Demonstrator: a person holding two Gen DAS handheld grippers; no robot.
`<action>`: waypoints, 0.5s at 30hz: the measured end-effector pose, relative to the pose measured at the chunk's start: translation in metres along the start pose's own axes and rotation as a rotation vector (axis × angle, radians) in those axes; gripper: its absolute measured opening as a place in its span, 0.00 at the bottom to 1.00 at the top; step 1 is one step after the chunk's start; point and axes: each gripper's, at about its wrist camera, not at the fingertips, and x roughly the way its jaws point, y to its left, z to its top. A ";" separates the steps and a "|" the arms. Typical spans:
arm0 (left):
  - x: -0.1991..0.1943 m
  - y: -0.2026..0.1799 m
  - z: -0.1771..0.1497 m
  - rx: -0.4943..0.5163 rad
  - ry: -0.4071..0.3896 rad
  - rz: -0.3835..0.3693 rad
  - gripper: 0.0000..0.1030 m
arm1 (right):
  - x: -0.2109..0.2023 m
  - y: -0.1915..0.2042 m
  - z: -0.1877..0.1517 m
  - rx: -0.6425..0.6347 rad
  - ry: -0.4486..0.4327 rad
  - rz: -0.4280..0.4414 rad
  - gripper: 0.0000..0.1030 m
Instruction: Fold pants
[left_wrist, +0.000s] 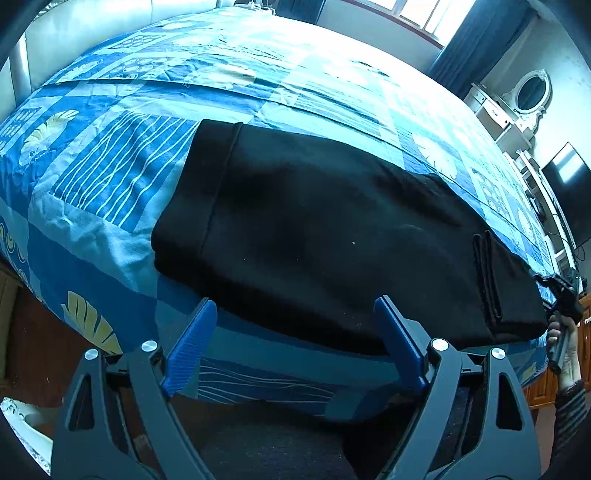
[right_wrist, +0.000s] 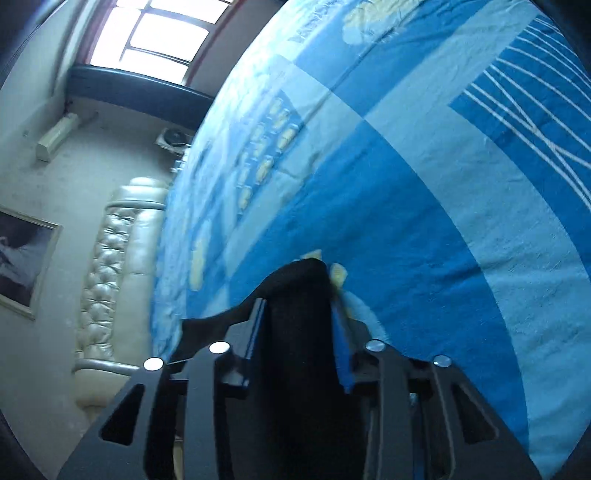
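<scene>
- Left wrist view: black pants (left_wrist: 314, 229) lie flat along the near edge of the bed (left_wrist: 110, 177), on a blue patterned cover; waistband end toward the left, a folded strip at the right end.
- Left gripper (left_wrist: 295, 343) hangs over the near edge, blue pads wide apart, nothing between them, just short of the pants.
- Right gripper (left_wrist: 563, 295) at the pants' right end, held by a hand (left_wrist: 565, 347); its jaws are too small to read here.
- Right wrist view: right gripper (right_wrist: 299, 314) jaws narrowed onto a bunch of black pants fabric (right_wrist: 295, 295), cloth pinched between the pads.
- Bed cover (right_wrist: 406, 184) fills the background; picture blurred.
</scene>
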 end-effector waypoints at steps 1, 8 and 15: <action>0.001 0.000 0.000 0.001 0.002 -0.001 0.84 | 0.002 -0.002 0.000 0.006 0.001 0.002 0.25; 0.002 -0.001 -0.001 0.002 0.008 -0.006 0.84 | 0.001 -0.007 -0.004 0.054 0.005 0.083 0.27; -0.003 -0.003 -0.001 0.006 -0.001 -0.013 0.84 | -0.035 -0.027 -0.042 0.103 0.007 0.182 0.37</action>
